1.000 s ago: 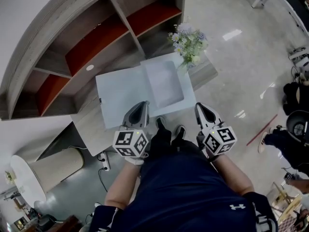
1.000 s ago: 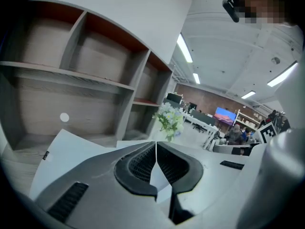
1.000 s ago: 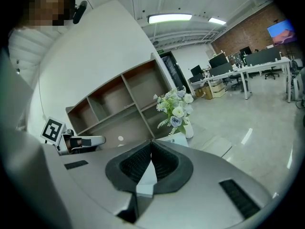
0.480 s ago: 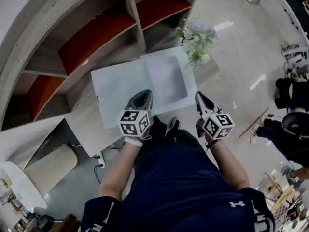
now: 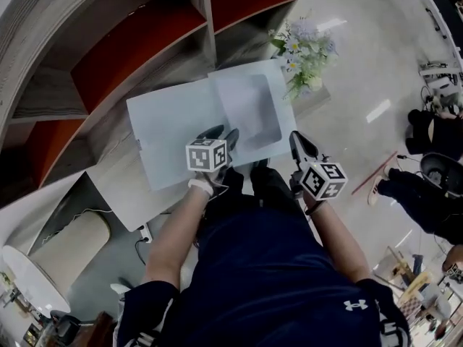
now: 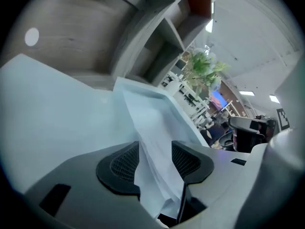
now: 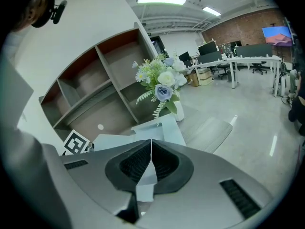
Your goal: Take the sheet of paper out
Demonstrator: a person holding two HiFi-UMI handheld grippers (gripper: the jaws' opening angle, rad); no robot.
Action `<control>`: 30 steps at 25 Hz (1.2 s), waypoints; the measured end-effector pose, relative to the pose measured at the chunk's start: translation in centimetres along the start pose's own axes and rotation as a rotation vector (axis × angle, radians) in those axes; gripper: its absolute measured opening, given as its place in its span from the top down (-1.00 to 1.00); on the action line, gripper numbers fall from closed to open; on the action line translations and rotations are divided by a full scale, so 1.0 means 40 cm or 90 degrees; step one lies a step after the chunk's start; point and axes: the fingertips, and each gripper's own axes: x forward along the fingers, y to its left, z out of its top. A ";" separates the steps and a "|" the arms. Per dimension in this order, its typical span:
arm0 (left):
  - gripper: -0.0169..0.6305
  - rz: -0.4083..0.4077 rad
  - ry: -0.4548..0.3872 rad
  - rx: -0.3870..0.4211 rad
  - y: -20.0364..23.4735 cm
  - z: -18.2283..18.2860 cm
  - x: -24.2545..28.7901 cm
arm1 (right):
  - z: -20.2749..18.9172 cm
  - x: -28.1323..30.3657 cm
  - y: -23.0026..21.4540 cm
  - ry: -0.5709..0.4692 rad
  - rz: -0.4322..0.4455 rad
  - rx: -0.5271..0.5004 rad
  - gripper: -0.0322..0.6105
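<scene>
The left gripper (image 6: 156,149) has just opened its jaws around the thin white paper sheet (image 6: 151,120). Next they likely must pinch it and pull. The right gripper (image 7: 151,144) has its jaws closed and empty.

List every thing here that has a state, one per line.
White flat rectangular box: open, lid folded out flat.
White sheet of paper: lying in the box's tray.
Left tongs: open, just been opening; the sheet's edge shows between them, unpinched.
Right tongs: shut, empty.

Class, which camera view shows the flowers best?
The right gripper view: the flowers appear whole, sharp, side-on, with their white vase. The head view sees only their tops from above; the left gripper view shows a small, blurred clump.
</scene>
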 end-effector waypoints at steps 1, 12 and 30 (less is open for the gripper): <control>0.25 0.008 0.008 -0.008 0.005 -0.003 0.016 | 0.002 0.007 -0.007 0.002 0.002 0.003 0.85; 0.12 0.161 0.023 0.017 0.052 0.010 0.115 | 0.023 0.032 -0.062 0.009 0.041 0.022 0.85; 0.60 0.052 0.052 -0.126 -0.019 -0.026 0.145 | 0.008 0.035 -0.066 0.031 0.064 0.070 0.85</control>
